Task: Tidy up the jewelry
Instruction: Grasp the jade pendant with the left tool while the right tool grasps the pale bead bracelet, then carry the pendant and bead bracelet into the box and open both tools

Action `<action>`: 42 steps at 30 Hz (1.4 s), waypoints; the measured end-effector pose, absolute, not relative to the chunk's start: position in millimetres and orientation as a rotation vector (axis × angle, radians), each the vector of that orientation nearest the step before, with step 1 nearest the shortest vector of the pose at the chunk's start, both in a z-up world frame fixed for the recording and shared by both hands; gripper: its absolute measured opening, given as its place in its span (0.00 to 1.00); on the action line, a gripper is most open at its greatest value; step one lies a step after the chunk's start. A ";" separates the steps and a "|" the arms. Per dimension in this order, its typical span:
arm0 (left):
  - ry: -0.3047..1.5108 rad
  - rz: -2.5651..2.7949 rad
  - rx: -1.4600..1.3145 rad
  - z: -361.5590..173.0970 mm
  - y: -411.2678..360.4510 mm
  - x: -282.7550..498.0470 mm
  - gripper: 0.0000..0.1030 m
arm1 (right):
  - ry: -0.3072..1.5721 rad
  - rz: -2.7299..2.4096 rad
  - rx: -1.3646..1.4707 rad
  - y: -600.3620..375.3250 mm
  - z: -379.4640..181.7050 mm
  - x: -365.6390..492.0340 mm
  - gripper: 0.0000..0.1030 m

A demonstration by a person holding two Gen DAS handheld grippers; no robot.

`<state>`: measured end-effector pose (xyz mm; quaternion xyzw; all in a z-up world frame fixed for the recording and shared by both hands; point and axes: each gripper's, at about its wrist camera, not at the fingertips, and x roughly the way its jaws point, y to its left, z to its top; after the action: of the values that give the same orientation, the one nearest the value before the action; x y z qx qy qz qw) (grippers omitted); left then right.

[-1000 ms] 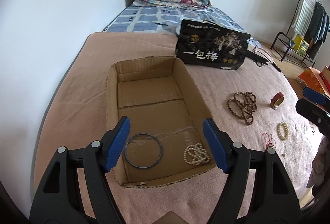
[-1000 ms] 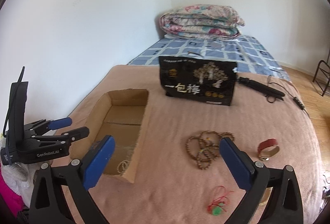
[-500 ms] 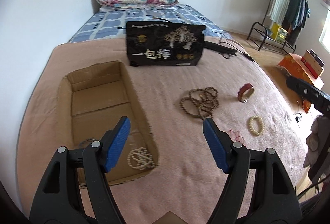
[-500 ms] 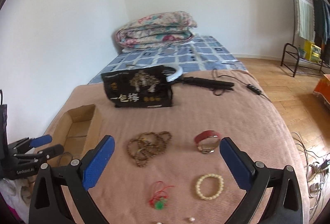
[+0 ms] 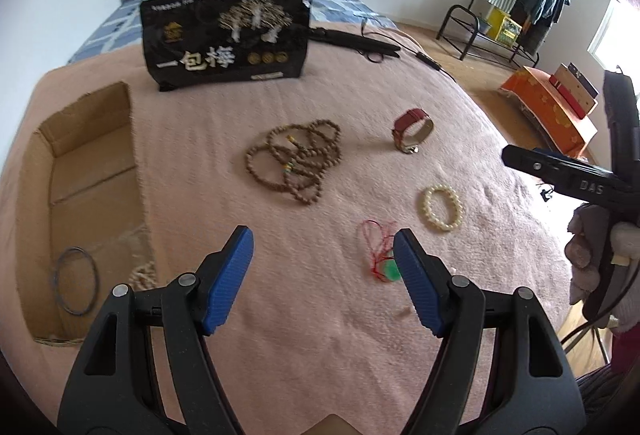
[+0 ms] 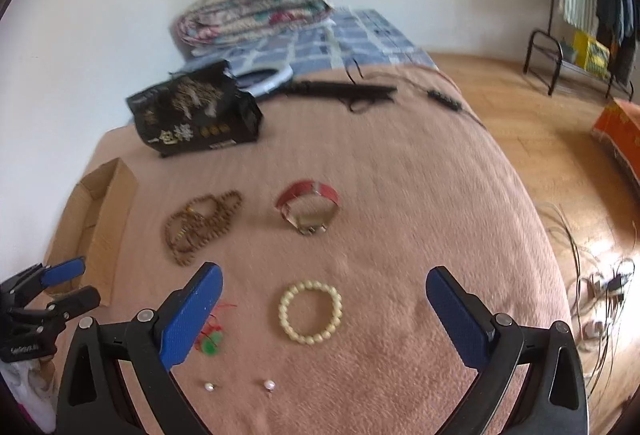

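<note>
The right gripper (image 6: 324,311), jaws apart and empty, frames the cream bead bracelet (image 6: 310,312) on the bed. The left gripper (image 5: 322,281), jaws apart, hangs farther left, nearer the cardboard box (image 5: 90,171).

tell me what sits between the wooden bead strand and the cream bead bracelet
Nothing: bare pink blanket separates the wooden bead strand from the cream bead bracelet, seen in both views.

We count one box (image 5: 92,171), holding one thin ring (image 5: 76,281) and one pale bead string (image 5: 144,275). On the blanket lie one brown bead tangle (image 5: 296,159), one red strap (image 5: 412,129), one cream bracelet (image 6: 310,312), one red-cord charm (image 5: 380,255) and two small pearls (image 6: 210,387). One black bag (image 5: 226,37) stands behind.
</note>
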<state>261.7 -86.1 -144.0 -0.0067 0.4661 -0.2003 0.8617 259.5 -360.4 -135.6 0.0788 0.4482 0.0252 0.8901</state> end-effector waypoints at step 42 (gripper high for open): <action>1.175 -0.505 0.122 -226.3 -159.0 276.2 0.14 | 1.247 0.080 0.180 -354.5 -233.6 302.2 0.05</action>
<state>276.2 -159.0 -226.3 0.0569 0.5478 -0.2356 0.8007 302.2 -354.5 -233.6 0.0840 0.5830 0.0372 0.8073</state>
